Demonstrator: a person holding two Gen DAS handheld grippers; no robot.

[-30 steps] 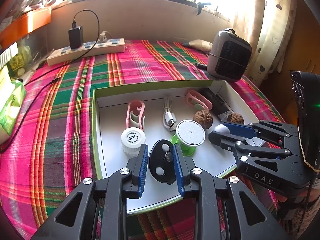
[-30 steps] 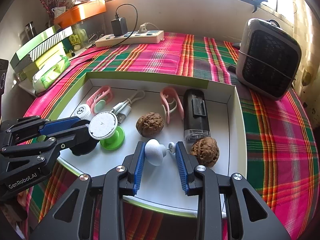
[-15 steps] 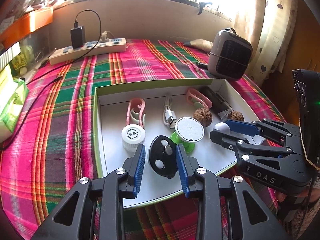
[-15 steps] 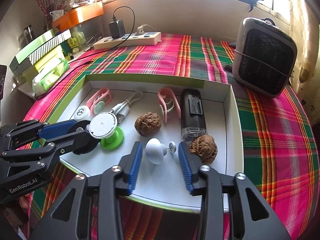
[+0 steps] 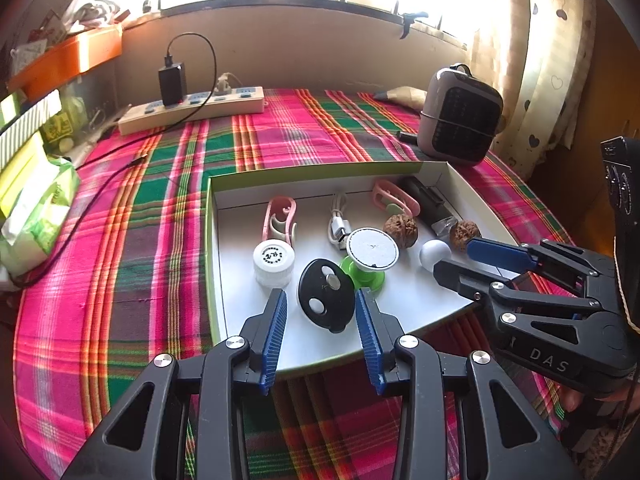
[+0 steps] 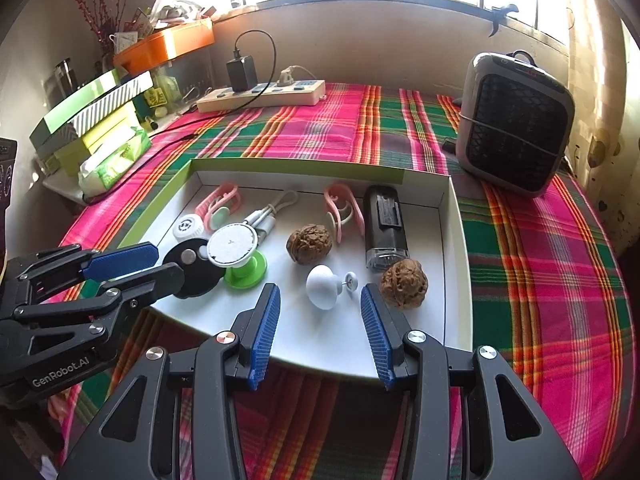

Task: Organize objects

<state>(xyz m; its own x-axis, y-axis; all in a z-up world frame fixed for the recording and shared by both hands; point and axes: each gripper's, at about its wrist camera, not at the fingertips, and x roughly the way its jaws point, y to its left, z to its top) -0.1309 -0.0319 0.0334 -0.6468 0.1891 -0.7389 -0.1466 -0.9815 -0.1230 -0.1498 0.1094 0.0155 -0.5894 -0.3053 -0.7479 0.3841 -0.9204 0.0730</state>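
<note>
pink-green plaid cloth [image 5: 168,208]; white knob [image 6: 323,286]; orange tray [image 6: 168,42]

Both grippers angle downward, side by side. The left gripper [image 5: 322,302] has its jaws opening, the blue pads [image 5: 274,330] parting and pressing on nothing (there is clear space along each inner face). The right gripper [image 6: 320,298] holds its jaws apart too, its blue pads [image 6: 264,330] gripping nothing. In the left wrist view the right gripper reaches in from the right edge, and a fingertip of the hand [image 5: 573,400] holding it peeks out beneath its body.
</note>
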